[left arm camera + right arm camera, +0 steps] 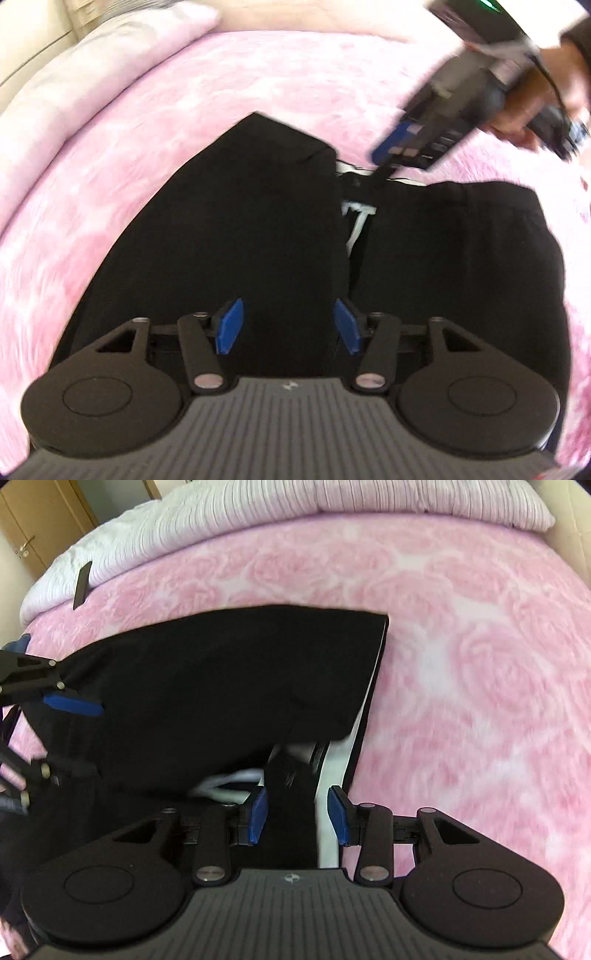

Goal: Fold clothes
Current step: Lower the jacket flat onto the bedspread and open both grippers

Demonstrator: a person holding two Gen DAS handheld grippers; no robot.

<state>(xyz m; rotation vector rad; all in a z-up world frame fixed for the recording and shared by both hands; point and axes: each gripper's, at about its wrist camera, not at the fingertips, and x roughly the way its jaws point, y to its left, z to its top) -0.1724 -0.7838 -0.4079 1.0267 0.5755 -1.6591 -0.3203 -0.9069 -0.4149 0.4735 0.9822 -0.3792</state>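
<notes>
Left wrist: your left gripper [288,325] jaws apart, nothing pinched, above black garment [240,229] folded on pink blanket [110,177]. Right wrist: your right gripper [298,814] released too, pads clear of fabric, over garment's white-striped edge [328,812].

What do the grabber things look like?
Each gripper, left and right, has two flat blue pads on black linked bars with silver pins. Behind them sit two round black discs and a grey ribbed body with a tiny white logo. The hand on the right one wears a dark sleeve.
</notes>
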